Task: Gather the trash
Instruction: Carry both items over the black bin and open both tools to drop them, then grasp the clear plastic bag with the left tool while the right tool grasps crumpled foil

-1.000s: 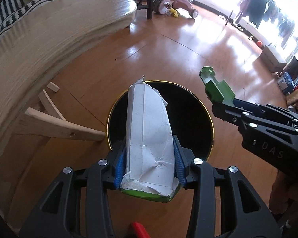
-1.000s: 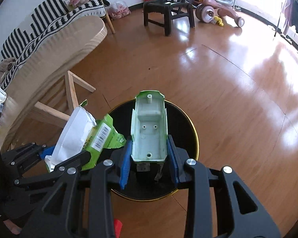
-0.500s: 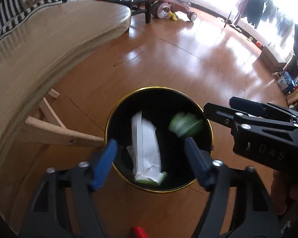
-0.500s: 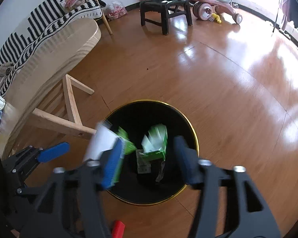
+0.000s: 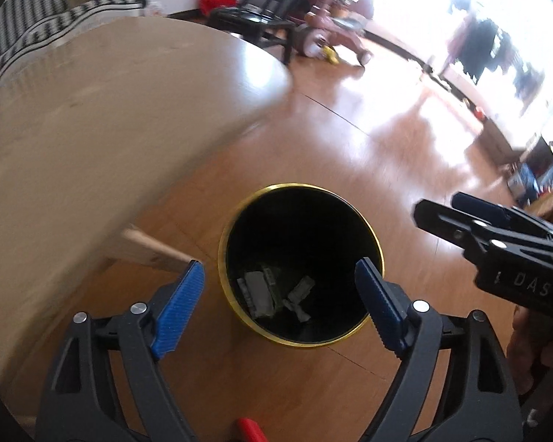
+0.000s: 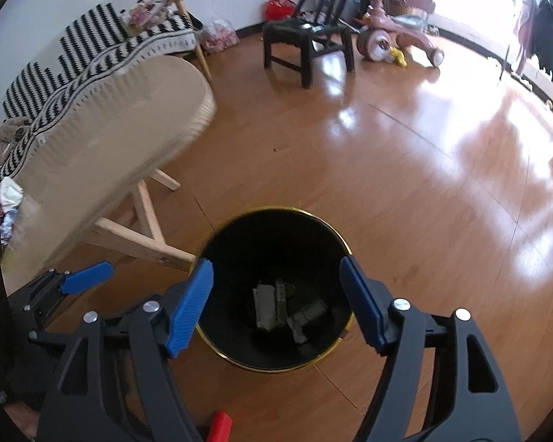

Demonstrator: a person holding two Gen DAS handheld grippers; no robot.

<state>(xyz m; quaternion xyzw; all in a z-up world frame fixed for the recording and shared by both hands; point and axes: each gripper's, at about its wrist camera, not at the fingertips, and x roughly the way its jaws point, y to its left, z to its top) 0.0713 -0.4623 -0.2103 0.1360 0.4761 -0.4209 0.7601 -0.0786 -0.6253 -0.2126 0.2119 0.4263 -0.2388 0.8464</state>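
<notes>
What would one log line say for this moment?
left gripper: open | right gripper: open | trash: inside black bin | bin: on floor

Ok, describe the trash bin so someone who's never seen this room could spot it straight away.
Start at the big pale wooden table on the shiny wooden floor. Just past its slanted leg, standing on the floor, is the trash bin. It is the only round black container there, open-topped with a thin gold rim, with crumpled trash at its bottom.

Round black gold-rimmed trash bin (image 6: 217, 254) on wooden floor (image 6: 405, 191), crumpled trash pieces (image 6: 284, 305) at its bottom. Pale wooden table (image 6: 103, 140) left of bin; dark wooden chair (image 6: 306, 33) far behind.
</notes>
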